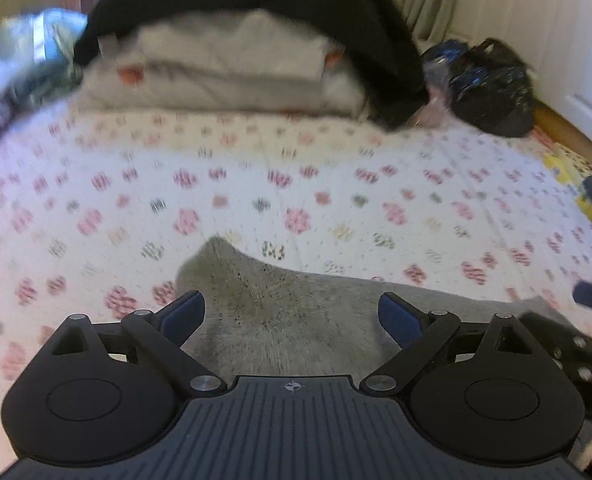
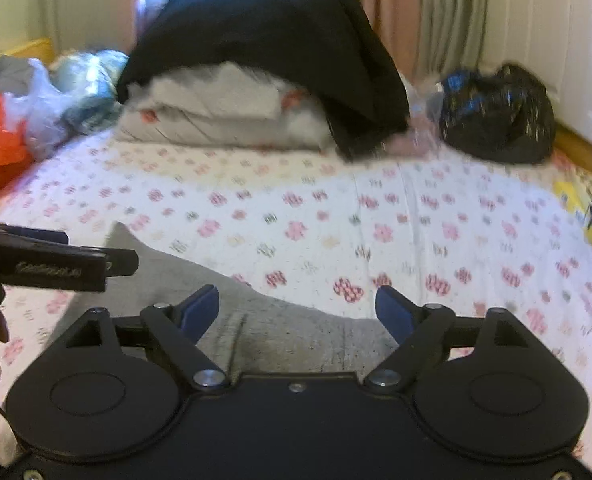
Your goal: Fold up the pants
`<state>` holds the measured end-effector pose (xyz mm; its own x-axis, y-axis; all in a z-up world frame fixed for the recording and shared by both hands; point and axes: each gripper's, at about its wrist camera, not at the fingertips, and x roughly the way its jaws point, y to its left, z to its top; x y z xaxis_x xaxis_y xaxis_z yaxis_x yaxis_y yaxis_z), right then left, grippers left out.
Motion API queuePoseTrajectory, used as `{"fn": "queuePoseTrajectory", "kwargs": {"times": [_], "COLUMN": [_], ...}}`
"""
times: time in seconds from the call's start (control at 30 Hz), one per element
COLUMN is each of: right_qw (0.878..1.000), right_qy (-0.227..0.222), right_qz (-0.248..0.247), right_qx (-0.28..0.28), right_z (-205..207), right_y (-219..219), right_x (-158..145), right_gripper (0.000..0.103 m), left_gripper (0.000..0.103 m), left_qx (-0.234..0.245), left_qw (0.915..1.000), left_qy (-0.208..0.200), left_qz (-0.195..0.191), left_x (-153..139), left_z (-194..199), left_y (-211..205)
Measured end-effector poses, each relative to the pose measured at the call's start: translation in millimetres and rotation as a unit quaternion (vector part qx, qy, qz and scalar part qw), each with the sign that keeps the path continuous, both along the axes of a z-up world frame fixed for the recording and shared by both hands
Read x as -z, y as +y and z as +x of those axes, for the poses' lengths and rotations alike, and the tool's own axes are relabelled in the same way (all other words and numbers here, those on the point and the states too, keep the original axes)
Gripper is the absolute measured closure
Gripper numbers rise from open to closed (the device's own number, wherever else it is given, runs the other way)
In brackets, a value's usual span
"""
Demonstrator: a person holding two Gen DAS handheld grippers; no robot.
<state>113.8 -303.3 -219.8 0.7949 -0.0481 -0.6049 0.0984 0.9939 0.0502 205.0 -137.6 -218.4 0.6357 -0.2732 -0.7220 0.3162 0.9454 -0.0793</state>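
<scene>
Left gripper (image 1: 292, 316) open wide, nothing pinched, hanging over grey pants (image 1: 280, 320). Right gripper (image 2: 297, 312) likewise spread, empty, over the same pants (image 2: 280, 336). Pants flat on flowered bedsheet (image 1: 296, 184) near its front edge, one corner sticking up toward the middle, probably laid out flat for a fold. Further back: folded grey blanket (image 2: 216, 120) under black garment (image 2: 276, 40), black bag (image 2: 499, 116) at right, out of the way.

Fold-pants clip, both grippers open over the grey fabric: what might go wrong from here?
1. Both the left gripper and right gripper hang open, so the grey pants lie unheld and a fold may slip.
2. A pinch could catch the floral bedsheet too.
</scene>
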Motion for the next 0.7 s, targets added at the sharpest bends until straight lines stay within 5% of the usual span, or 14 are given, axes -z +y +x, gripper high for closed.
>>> {"fn": "queuePoseTrajectory", "kwargs": {"times": [0.13, 0.23, 0.4, 0.7], "right_qw": [0.998, 0.99, 0.992, 0.997], "right_qy": [0.065, 0.134, 0.114, 0.045], "right_qz": [0.01, 0.042, 0.056, 0.062], "right_qx": [0.017, 0.011, 0.003, 0.005], "right_z": [22, 32, 23, -19], "right_y": [-7, -14, -21, -26], "right_x": [29, 63, 64, 11], "right_gripper": [0.016, 0.008, 0.006, 0.0], "left_gripper": [0.005, 0.005, 0.008, 0.007], "left_qx": [-0.014, -0.016, -0.011, -0.005], "left_qw": [0.9964, 0.9974, 0.9984, 0.9991], "left_qy": [0.082, 0.07, 0.055, 0.028], "left_qz": [0.015, 0.002, 0.002, 0.032], "left_x": [40, 40, 22, -19], "left_z": [24, 17, 1, -53], "left_y": [3, 10, 15, 21]}}
